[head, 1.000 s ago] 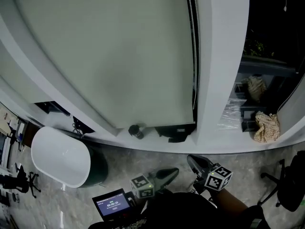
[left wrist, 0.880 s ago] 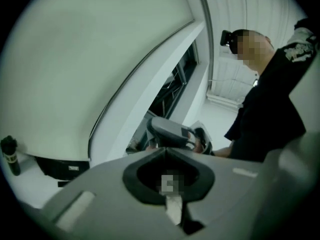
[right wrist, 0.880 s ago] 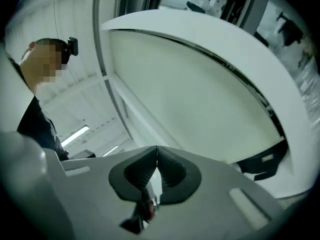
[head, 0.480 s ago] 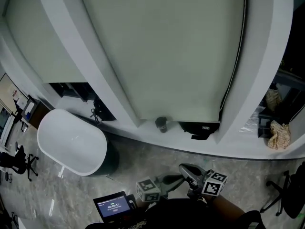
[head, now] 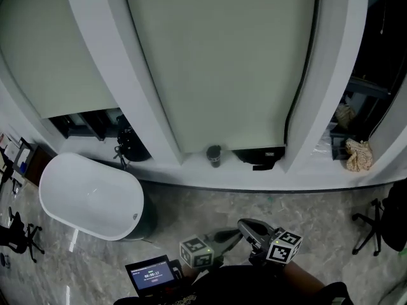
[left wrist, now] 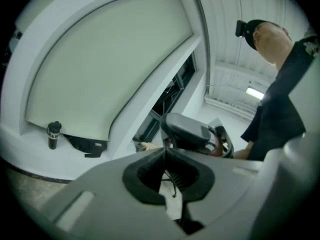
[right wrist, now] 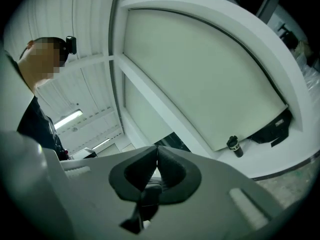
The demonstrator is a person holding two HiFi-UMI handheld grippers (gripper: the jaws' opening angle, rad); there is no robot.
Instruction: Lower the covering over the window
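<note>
Ahead of the left hand-held gripper [head: 230, 235] and the right hand-held gripper [head: 247, 225], well apart from both, the blind [head: 216, 62] fills the middle bay of the window. It is a pale grey-green sheet whose bottom edge hangs just above the sill [head: 191, 173]. White posts of the frame [head: 121, 75] stand on either side of it. Beyond the left post, off to the grippers' left, a second blind [head: 44, 56] ends higher, with a dark gap under it. On the floor [head: 191, 208] to the left of the left gripper sits a white oval thing [head: 89, 196] on a dark base. A dark cord [head: 304, 68] runs down the first blind's right edge. Far to the right of the right gripper, a black chair [head: 379, 230] stands on the floor, and a crumpled cloth [head: 358, 155] lies in a dark open bay beyond it. Both grippers point level toward the window, side by side. The left one's jaws are pressed together with nothing between them, and so are the right one's. A small lit screen [head: 151, 273] shows just left of the left gripper's marker cube. On the sill straight ahead, a black box [head: 257, 157] lies under the blind's right corner. A small dark can [head: 213, 155] stands upright just left of it.
</note>
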